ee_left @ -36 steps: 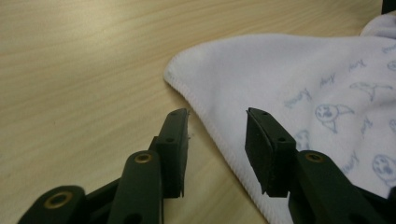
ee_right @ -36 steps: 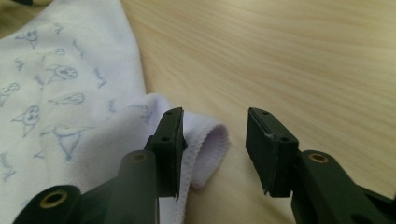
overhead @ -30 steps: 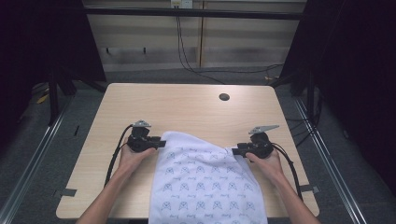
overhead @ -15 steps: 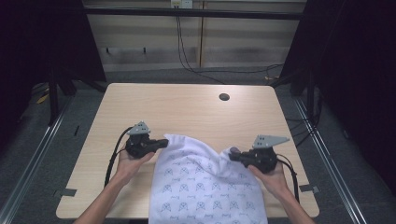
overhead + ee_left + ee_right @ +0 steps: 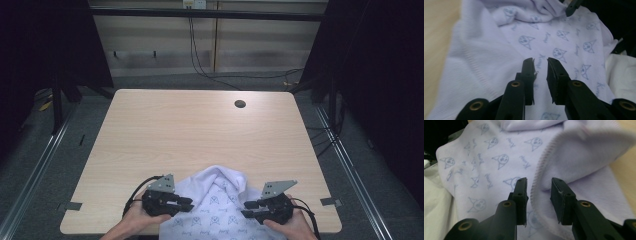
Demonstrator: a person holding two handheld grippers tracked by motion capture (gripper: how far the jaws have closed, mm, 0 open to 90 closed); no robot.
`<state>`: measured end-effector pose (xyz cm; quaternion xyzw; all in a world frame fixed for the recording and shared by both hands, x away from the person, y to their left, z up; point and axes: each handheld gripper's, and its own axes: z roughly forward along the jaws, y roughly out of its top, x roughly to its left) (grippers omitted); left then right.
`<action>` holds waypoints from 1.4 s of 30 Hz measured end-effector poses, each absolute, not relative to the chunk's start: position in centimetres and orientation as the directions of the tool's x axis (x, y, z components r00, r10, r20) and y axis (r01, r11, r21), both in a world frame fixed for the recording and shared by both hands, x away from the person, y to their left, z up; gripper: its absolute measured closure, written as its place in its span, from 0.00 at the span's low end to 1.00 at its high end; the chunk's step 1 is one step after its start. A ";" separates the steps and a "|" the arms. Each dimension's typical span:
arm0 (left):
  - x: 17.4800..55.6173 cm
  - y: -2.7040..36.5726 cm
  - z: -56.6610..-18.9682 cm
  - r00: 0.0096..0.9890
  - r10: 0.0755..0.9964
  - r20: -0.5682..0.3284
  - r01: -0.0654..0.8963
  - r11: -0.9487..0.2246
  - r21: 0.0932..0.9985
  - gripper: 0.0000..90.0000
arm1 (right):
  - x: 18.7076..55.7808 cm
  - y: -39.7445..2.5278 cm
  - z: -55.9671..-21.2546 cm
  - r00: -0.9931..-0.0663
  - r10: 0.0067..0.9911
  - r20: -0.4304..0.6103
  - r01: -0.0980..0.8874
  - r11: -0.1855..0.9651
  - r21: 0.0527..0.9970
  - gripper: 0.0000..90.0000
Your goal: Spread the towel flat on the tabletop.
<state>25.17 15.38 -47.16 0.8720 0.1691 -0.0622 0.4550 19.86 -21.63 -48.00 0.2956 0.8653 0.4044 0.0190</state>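
With both claws parted at the table's (image 5: 150,130) near edge, the printed cloth (image 5: 215,200) sits bunched between them.
Left gripper (image 5: 541,65) narrow, empty, over flat cloth; right gripper (image 5: 539,187) straddles a folded hem, unclamped. Cloth lies inward of each, right nearer an edge.

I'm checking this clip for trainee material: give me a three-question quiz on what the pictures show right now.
1. True or false: the patterned cloth lies at the table's near edge, between the two grippers.
2. In the right gripper view, what sits between the right gripper's jaws? A) a stitched cloth edge B) a cable C) nothing
3. Fill in: in the left gripper view, the left gripper's jaws stand ____ over the cloth.

Key: 1 true; 2 A; 3 apart (open).
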 end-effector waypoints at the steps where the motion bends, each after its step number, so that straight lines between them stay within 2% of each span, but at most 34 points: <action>1: 25.4 16.0 -47.0 0.930 0.254 -0.264 0.361 -0.510 0.781 0.83 | 19.9 -21.8 -47.8 -0.820 0.535 0.205 0.496 0.482 0.722 0.71; 5: 27.2 17.9 -46.9 0.891 0.357 -0.279 0.421 -0.422 0.803 0.83 | 19.8 -22.8 -47.1 -0.801 0.556 0.220 0.505 0.432 0.747 0.69; 9: 29.4 17.7 -48.3 0.857 0.426 -0.291 0.478 -0.443 0.758 0.83 | 19.8 -23.9 -47.1 -0.772 0.595 0.224 0.525 0.399 0.752 0.65; 16: 28.5 16.3 -49.0 0.866 0.369 -0.337 0.489 -0.483 0.726 0.73 | 19.9 -25.1 -47.6 -0.730 0.638 0.246 0.571 0.370 0.732 0.60; 23: 27.4 16.2 -49.4 0.866 0.382 -0.323 0.489 -0.506 0.711 0.65 | 19.1 -27.1 -47.9 -0.664 0.698 0.267 0.631 0.332 0.702 0.58; 26: 27.5 16.2 -49.5 0.864 0.388 -0.320 0.490 -0.505 0.710 0.67 | 18.2 -28.6 -47.4 -0.629 0.736 0.249 0.623 0.286 0.728 0.61; 29: 27.6 16.1 -49.5 0.860 0.389 -0.330 0.497 -0.494 0.713 0.71 | 19.1 -29.3 -47.0 -0.616 0.746 0.252 0.597 0.233 0.768 0.63; 34: 27.5 16.0 -49.4 0.855 0.387 -0.345 0.507 -0.478 0.718 0.76 | 22.2 -27.9 -48.2 -0.636 0.727 0.258 0.624 0.288 0.726 0.63; 39: 27.1 15.3 -49.7 0.864 0.399 -0.307 0.490 -0.523 0.698 0.66 | 23.7 -26.7 -49.1 -0.646 0.728 0.229 0.635 0.346 0.691 0.62; 42: 27.0 14.9 -49.9 0.871 0.405 -0.279 0.472 -0.529 0.705 0.65 | 23.6 -26.4 -49.3 -0.641 0.742 0.196 0.637 0.372 0.676 0.63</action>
